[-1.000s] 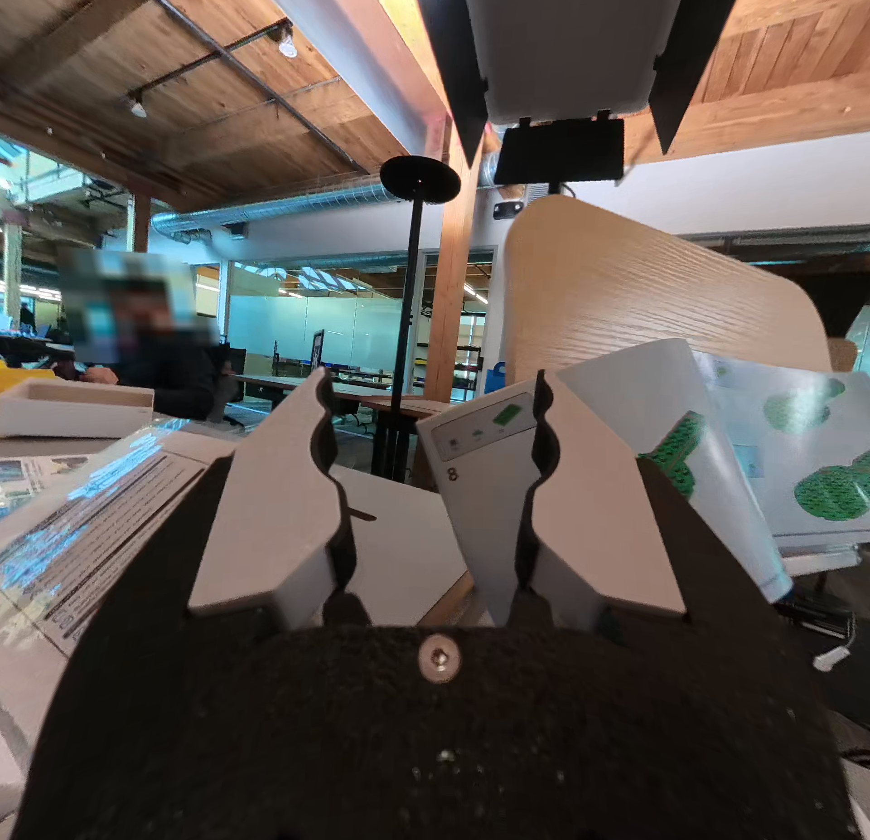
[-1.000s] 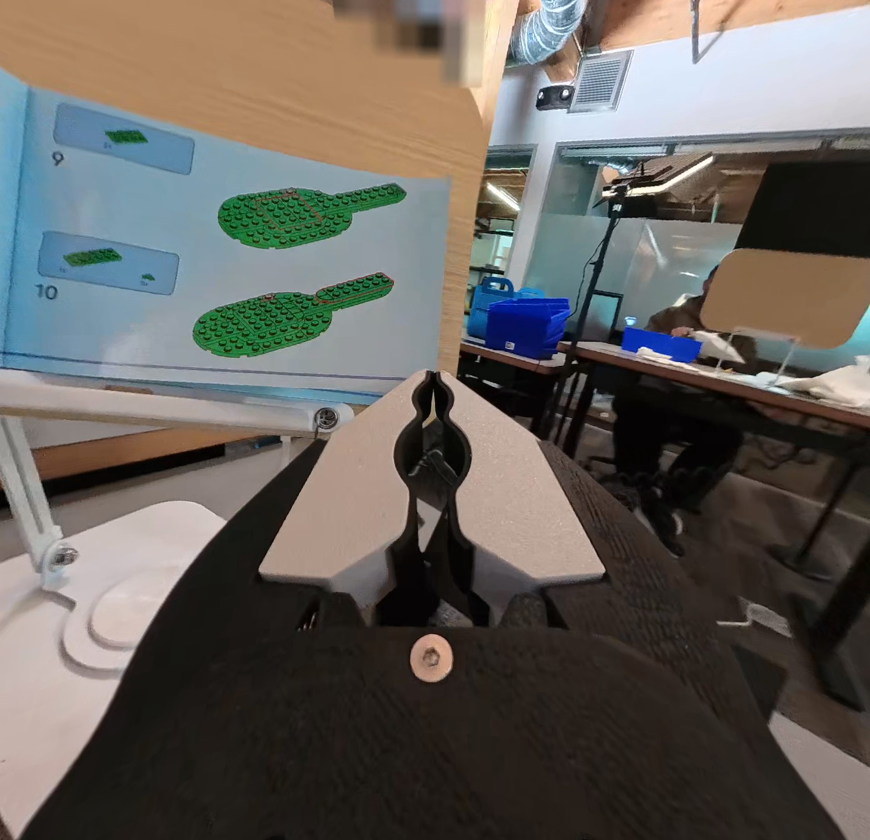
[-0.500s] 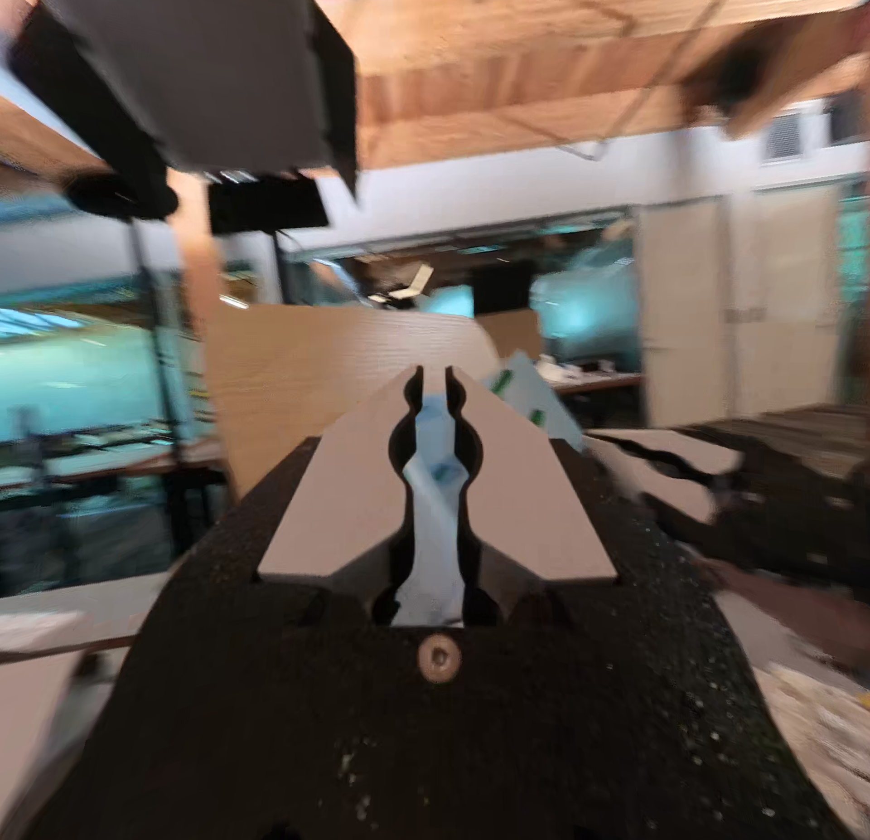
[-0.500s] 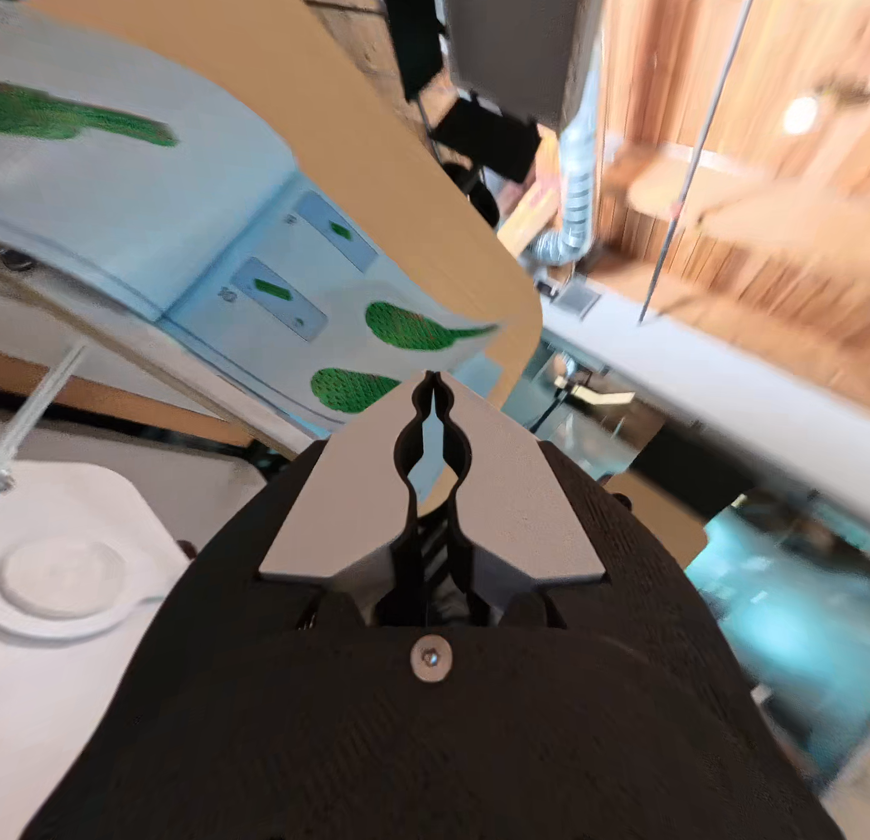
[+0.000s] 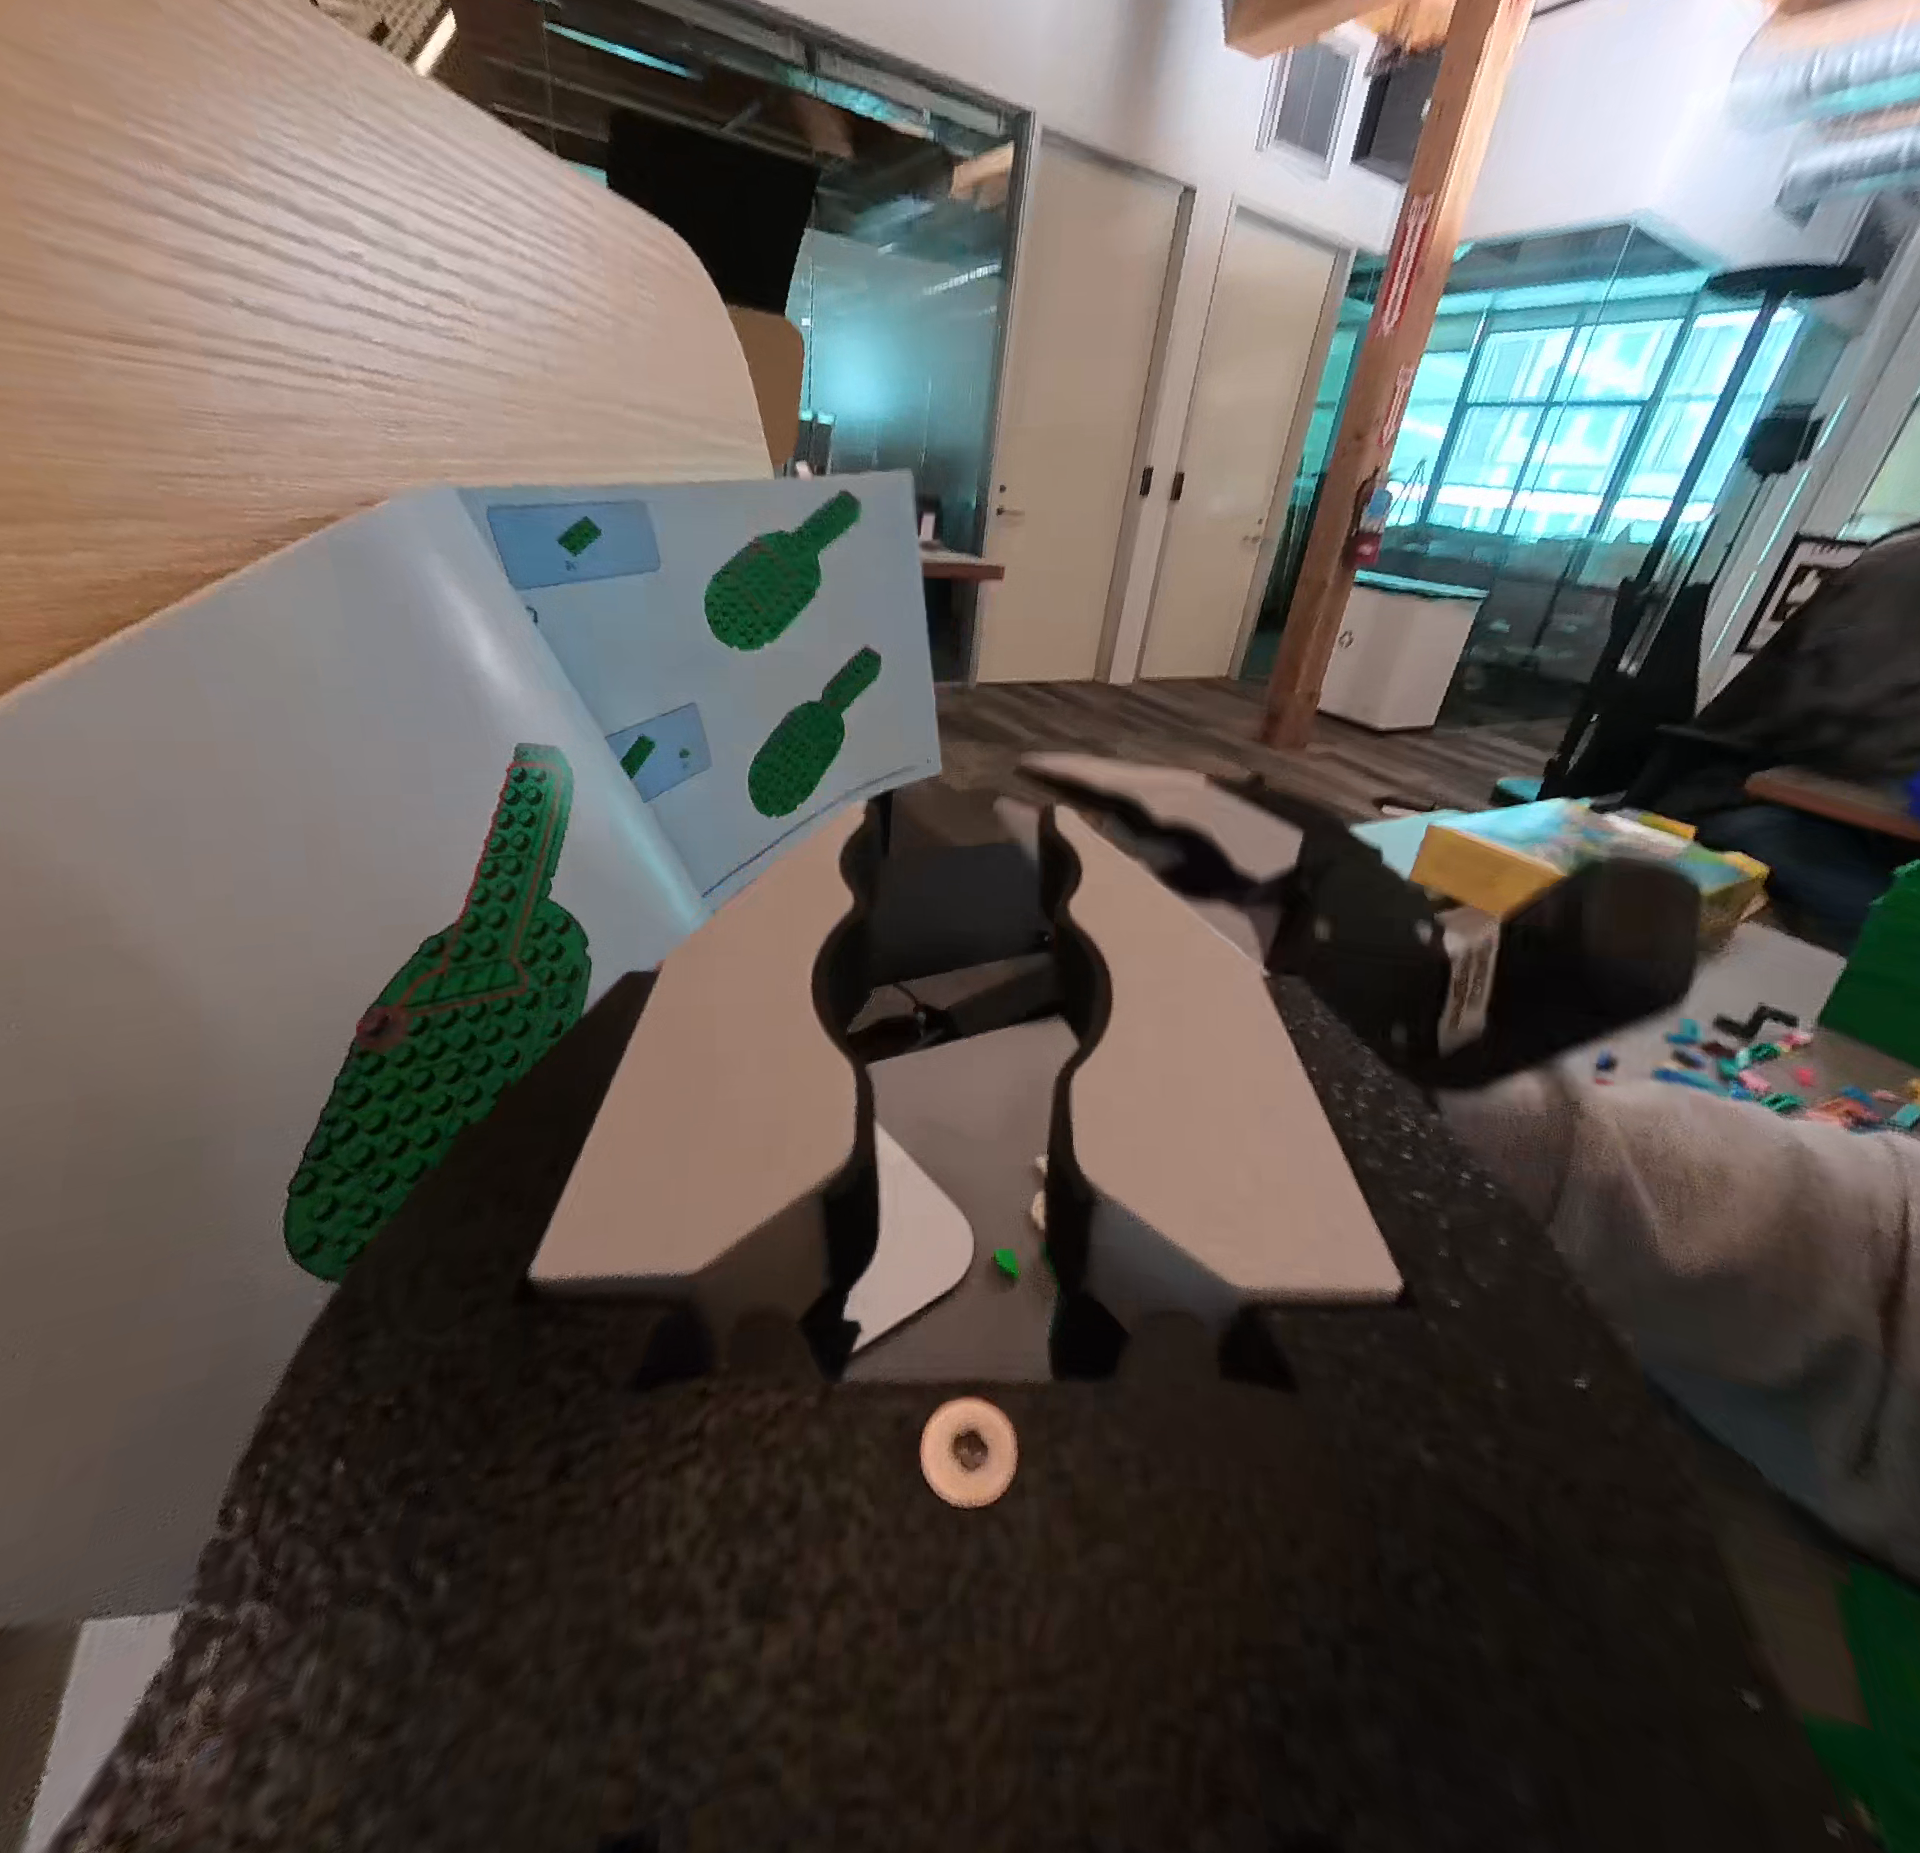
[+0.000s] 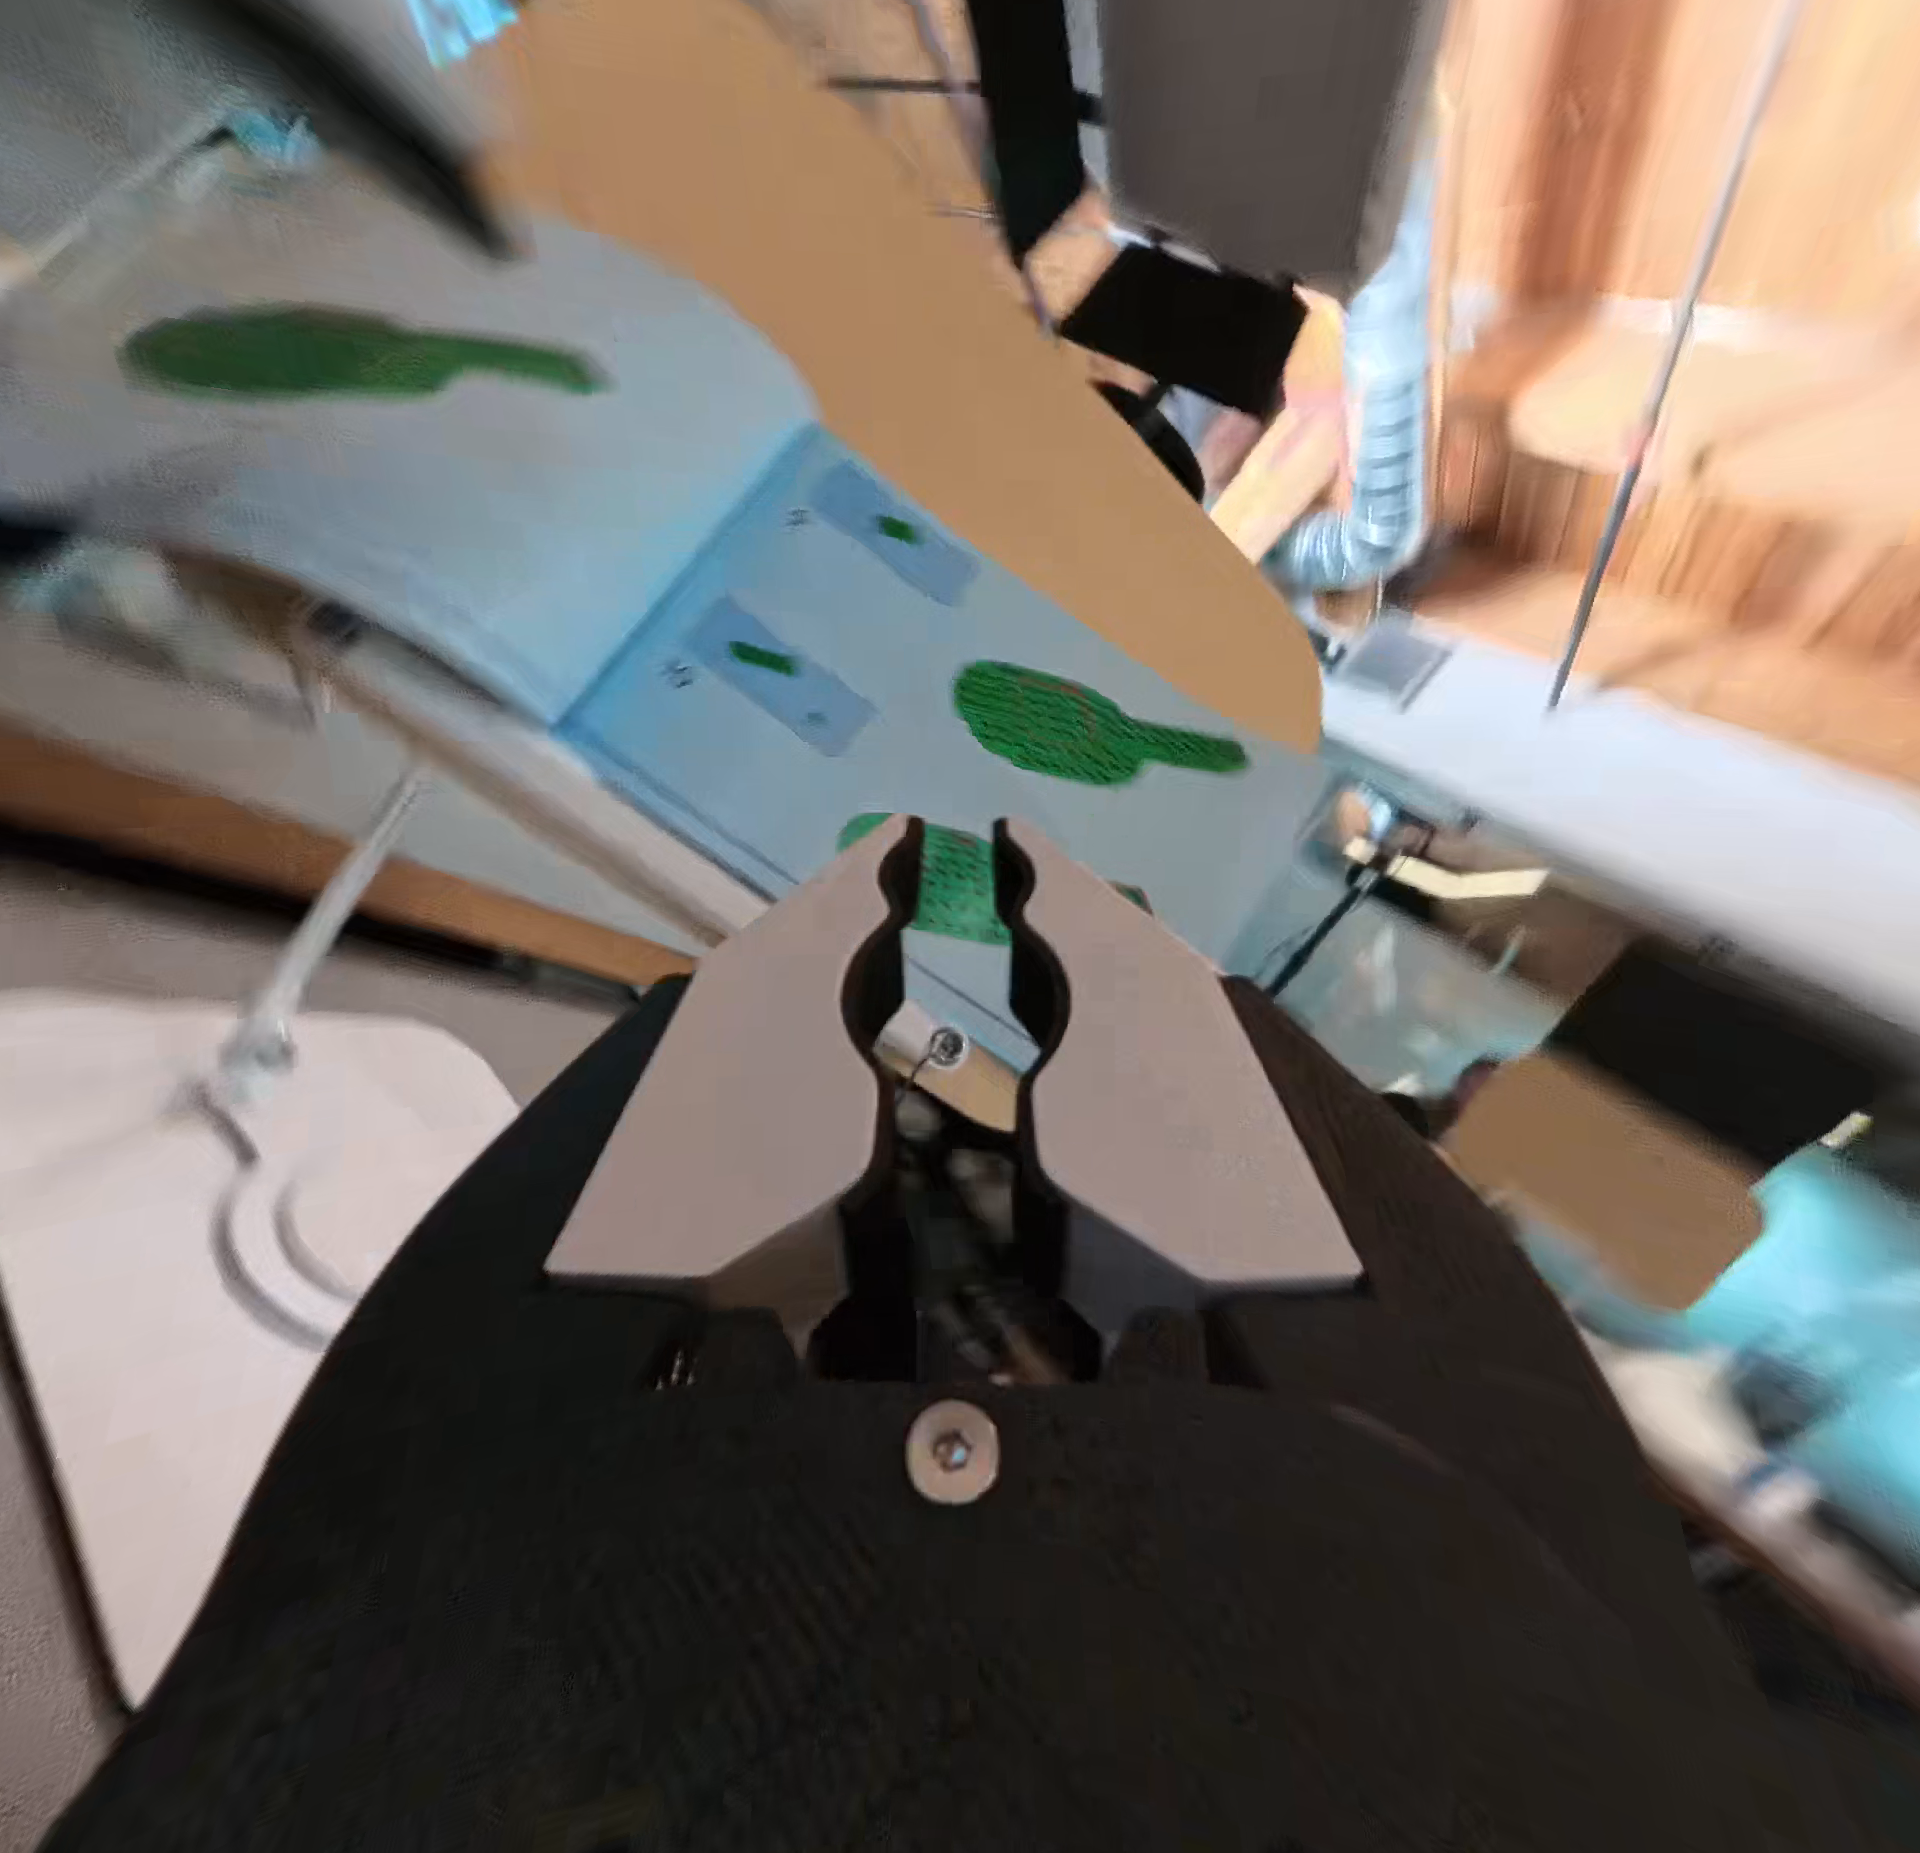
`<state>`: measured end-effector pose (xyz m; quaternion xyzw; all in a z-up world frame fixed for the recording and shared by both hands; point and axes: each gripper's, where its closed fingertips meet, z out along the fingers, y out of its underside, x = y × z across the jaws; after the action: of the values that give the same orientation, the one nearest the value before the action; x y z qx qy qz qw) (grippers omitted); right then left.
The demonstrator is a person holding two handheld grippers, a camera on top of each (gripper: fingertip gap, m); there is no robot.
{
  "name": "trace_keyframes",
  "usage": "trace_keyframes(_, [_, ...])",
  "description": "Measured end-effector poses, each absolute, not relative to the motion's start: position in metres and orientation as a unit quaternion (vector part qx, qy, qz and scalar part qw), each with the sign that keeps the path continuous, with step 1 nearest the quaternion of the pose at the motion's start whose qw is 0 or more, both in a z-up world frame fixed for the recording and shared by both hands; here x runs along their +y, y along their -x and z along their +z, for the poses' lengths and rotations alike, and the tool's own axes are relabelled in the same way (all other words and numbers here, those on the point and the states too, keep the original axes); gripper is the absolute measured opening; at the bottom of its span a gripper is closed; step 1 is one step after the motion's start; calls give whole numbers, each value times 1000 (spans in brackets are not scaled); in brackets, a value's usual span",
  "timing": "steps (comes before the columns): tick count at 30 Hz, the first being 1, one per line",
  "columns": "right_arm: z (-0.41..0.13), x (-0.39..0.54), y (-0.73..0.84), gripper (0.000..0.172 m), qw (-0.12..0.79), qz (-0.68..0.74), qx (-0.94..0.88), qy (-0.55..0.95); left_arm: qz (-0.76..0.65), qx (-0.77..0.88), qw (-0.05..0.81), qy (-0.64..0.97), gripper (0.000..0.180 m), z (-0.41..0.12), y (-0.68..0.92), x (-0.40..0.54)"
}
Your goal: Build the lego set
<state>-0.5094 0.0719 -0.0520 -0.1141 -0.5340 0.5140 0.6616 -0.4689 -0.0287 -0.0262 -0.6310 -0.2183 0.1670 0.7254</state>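
An open instruction booklet (image 5: 727, 640) with drawings of green plates leans on a white stand in front of a wooden board (image 5: 312, 297). Its left page (image 5: 260, 868) curls toward me. My left gripper (image 5: 954, 827) is open with nothing between its fingers, just right of the booklet's lower edge. My right gripper (image 6: 956, 832) has its fingers slightly apart and holds nothing; the booklet (image 6: 727, 577) shows behind the gap. The right gripper also shows blurred in the left wrist view (image 5: 1195, 837), close to the booklet's lower right corner, held by a hand in a grey sleeve (image 5: 1714, 1284).
A yellow box (image 5: 1507, 858), loose small bricks (image 5: 1766, 1076) and a green baseplate (image 5: 1881, 972) lie at the right. A tiny green brick (image 5: 1005, 1260) lies on the table. The stand's white base (image 6: 156, 1180) is at lower left. A wooden post (image 5: 1382, 349) stands behind. One gripper's finger ends stand about 12 cm off the other's.
My left gripper went from wide open to nearly shut on a booklet page, then opened and let it go. My right gripper was shut and has opened a little while swinging up toward the booklet.
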Motion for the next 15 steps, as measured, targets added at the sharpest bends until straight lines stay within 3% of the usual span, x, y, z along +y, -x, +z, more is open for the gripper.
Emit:
trace_keyframes(2, [-41, 101, 520, 30, 614, 590, -491, 187, 186, -235, 704, 645, 21, -36, 477, -30])
trace_keyframes(7, [-47, 128, 557, 54, 474, 679, -499, 256, 252, -288, 639, 667, 0, -62, 503, -43])
trace_keyframes(12, [-67, 122, 590, 68, 345, 693, -559, 297, 298, -317, 595, 676, 0, -77, 518, -55])
trace_keyframes(15, [-82, 121, 606, 84, 315, 672, -589, 321, 314, -328, 575, 681, 0, -83, 523, -60])
